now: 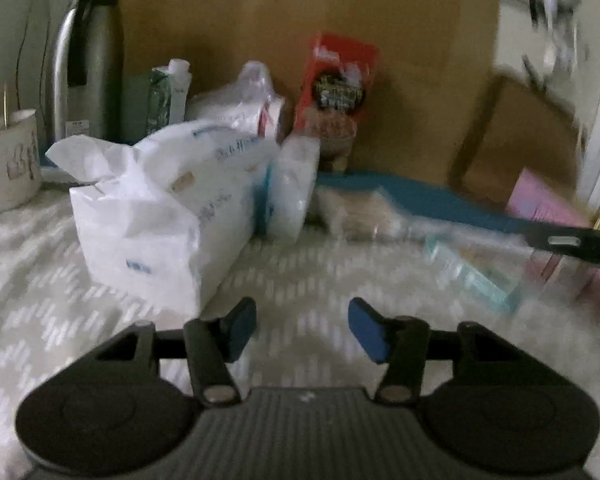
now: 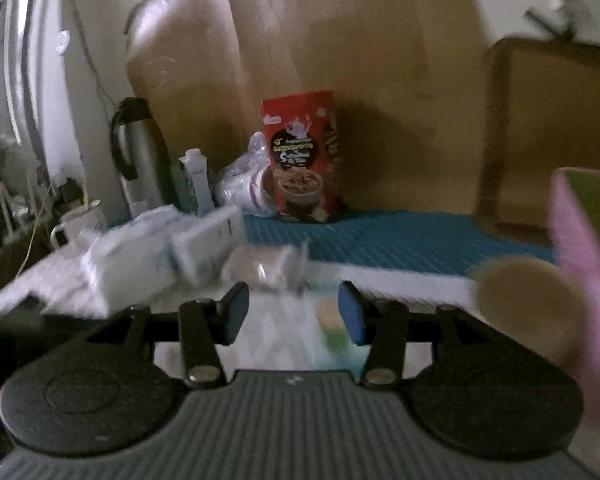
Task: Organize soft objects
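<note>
Both tools empty: left tool and right tool jaws apart, nothing btwn. Tissue pack sits ahead-left of left tool on the bed. We approach slow, square jaws across its narrow side, squeeze gently.

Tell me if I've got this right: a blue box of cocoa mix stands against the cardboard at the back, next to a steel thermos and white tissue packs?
Not quite: the box is red, not blue, as the right wrist view shows. It does stand against the cardboard, with the steel thermos and white tissue packs to its left.
</note>
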Motion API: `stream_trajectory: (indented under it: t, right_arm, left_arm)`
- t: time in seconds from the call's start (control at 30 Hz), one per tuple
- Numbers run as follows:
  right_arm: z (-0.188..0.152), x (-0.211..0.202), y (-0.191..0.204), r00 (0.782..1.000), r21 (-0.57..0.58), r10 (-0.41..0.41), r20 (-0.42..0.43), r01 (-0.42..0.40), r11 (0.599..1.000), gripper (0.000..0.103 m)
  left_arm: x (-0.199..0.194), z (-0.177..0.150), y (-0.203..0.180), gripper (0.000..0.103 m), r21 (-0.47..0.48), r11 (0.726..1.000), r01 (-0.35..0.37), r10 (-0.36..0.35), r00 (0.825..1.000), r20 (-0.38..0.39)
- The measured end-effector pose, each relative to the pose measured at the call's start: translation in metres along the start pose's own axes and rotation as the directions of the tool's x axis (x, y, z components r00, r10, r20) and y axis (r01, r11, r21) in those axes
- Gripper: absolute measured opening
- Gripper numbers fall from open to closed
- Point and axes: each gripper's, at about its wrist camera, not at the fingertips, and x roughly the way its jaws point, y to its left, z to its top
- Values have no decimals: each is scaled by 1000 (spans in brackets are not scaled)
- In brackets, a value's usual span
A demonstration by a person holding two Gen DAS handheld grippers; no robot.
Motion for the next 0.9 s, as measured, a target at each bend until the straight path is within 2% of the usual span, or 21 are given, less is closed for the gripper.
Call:
stream_trajectory:
  t: [0.03, 0.07, 0.17, 0.23, 0.27, 0.3, 0.43, 0.6, 0.7, 0.8, 0.83, 0.87, 0.9]
  right_arm:
    - [9, 21, 0, 1000, 23, 4, -19, -4, 1000, 50]
    - [17, 42, -2, 999, 49, -6, -42, 8, 999, 43]
    - [31, 94, -12, 990, 122, -43, -131, 59, 991, 26]
    - [35, 123, -19, 976, 167, -15, -216, 52, 985, 24]
    - [33, 132, -21, 965, 181, -3, -262, 52, 982, 10]
    - [30, 134, -23, 962, 213, 7, -274, 54, 976, 2]
    - [22, 103, -16, 962, 300, 116, -249, -38, 953, 3]
    - [-7, 22, 0, 954, 327, 223, -202, -149, 933, 3]
    - [-40, -25, 20, 949, 228, 241, -204, -194, 954, 5]
    - [-70, -64, 34, 970, 77, 160, -181, -149, 986, 10]
    - [-76, -73, 35, 976, 67, 140, -168, -130, 989, 18]
    - [-81, -82, 33, 979, 76, 135, -153, -124, 989, 31]
    - [-84, -88, 33, 981, 79, 137, -138, -127, 989, 37]
  left_arm:
    - [-4, 1, 10, 53, -32, 999, 31, -30, 999, 30]
    - [-5, 2, 13, 53, -51, 998, 35, -33, 999, 40]
    - [-7, 1, 15, 53, -50, 997, 54, -52, 997, 56]
    - [-10, 0, 14, 53, -40, 997, 63, -60, 995, 80]
    - [-11, -1, 12, 53, -35, 997, 69, -66, 994, 87]
    - [-11, -1, 12, 53, -33, 997, 70, -67, 994, 90]
    - [-9, -3, 13, 53, -62, 994, 92, -86, 991, 104]
    - [-10, -4, 20, 53, -111, 988, 109, -97, 990, 105]
    - [-9, -4, 19, 53, -109, 989, 96, -85, 991, 101]
    - [-9, -5, 17, 53, -103, 991, 85, -76, 993, 89]
    - [-9, -5, 17, 53, -104, 990, 93, -85, 993, 78]
    - [-8, -5, 18, 54, -111, 989, 102, -95, 993, 66]
    - [-6, -4, 21, 55, -125, 985, 116, -111, 993, 51]
